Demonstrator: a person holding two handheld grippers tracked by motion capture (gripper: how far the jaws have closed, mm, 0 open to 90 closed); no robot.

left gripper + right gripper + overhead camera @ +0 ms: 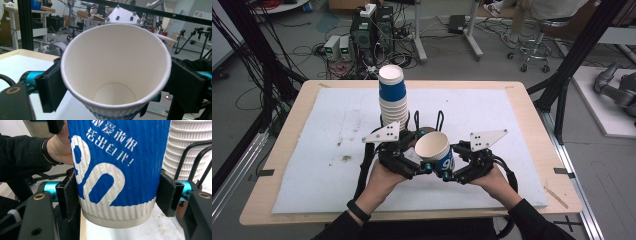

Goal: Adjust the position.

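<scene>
Forearms in dark sleeves enter at the near table edge; a black band sits on the left wrist (358, 210). Both hands meet just in front of the cup stack (392, 97), which stands upright on the white mat (312, 165).

Landmark: the stack.

Cup (435, 150): blue and white, ribbed wall, held off the mat just in front and to the right of the stack, tilted so its open mouth faces the left gripper. In the right gripper view its blue side with white print fills the space between the two jaws, base downward.

Right gripper (446, 169): pinching the cup, both pads (68, 195) pressed against its lower wall.

Left gripper (422, 162): just left of the cup, in front of the stack. Its jaws stand spread, not gripping; its own view looks straight into the cup's mouth (116, 67), with the right gripper's pads at either side of the rim.

A wire holder (428, 120) stands just right of the stack.
</scene>
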